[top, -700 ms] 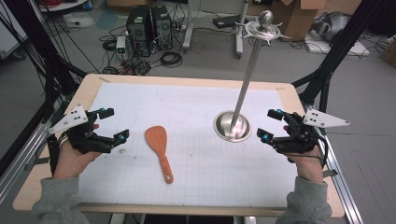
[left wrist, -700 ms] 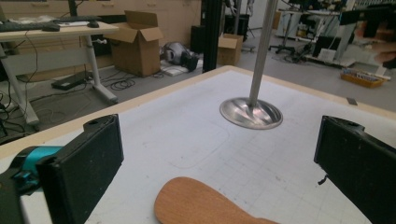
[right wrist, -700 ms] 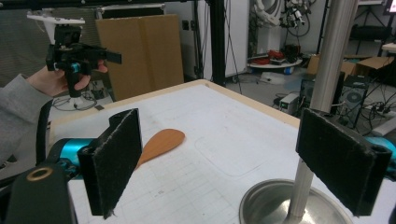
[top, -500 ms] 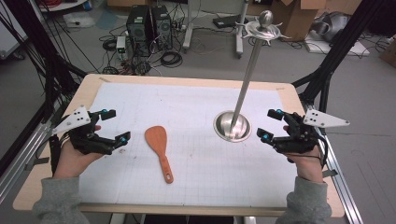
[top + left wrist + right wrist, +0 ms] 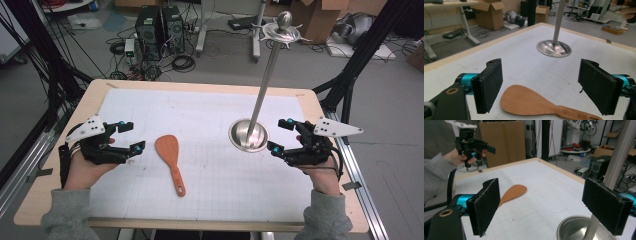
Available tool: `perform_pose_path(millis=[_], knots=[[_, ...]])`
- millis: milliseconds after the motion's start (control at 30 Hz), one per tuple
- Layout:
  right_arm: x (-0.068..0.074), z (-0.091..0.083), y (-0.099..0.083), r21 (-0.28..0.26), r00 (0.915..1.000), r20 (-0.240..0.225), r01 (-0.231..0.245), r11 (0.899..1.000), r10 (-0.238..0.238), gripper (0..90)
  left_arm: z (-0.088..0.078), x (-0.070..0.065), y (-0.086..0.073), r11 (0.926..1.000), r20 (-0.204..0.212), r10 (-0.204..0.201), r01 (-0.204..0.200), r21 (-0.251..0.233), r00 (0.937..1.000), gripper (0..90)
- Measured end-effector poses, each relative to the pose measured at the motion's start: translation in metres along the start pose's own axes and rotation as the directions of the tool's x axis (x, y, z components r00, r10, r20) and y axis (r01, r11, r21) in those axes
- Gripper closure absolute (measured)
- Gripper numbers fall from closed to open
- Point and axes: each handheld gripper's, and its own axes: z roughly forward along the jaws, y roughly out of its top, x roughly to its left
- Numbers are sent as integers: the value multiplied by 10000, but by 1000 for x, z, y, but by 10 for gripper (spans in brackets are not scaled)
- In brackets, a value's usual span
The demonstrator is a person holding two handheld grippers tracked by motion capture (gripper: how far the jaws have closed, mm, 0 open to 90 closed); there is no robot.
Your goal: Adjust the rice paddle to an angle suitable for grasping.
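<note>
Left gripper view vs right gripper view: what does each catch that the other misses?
Left gripper view alone: the spatula's handle with its stamped mark, and the whole stand base. Right gripper view alone: the left gripper held up in a hand, jaws apart, with nothing between them. Both: the wooden spatula, the metal stand's pole and base, the white gridded mat, and each camera's own open black jaws holding nothing.
</note>
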Motion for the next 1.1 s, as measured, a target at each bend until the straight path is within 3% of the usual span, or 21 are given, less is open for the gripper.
perform_pose_path(millis=[100,300,467,733,767,900,1100], knots=[[0,2,-1,113,10000,38,-65,9999,64,137,8,0,-4,9985,65,12,-16,540,10000,351],[-2,-1,-1,50,9999,113,-117,9999,116,137,11,-5,-5,9974,103,343,-349,627,9994,549],[-1,-1,-1,-59,9999,128,7,10000,-6,137,15,-9,-7,9965,224,428,-443,712,9988,659],[-1,-3,0,-388,9996,160,236,9990,-230,137,32,-16,-15,9865,311,962,-995,1301,9949,869],[-1,-3,0,-357,9997,165,186,9992,-180,137,37,-17,-17,9823,384,1056,-1102,1514,9937,885],[0,-3,-1,-300,9998,144,133,9995,-129,137,44,-19,-22,9781,736,1113,-1223,1682,9911,890],[0,-1,-1,-260,9997,107,206,9994,-204,137,60,-25,-29,9690,737,1250,-1377,2053,9894,890]])
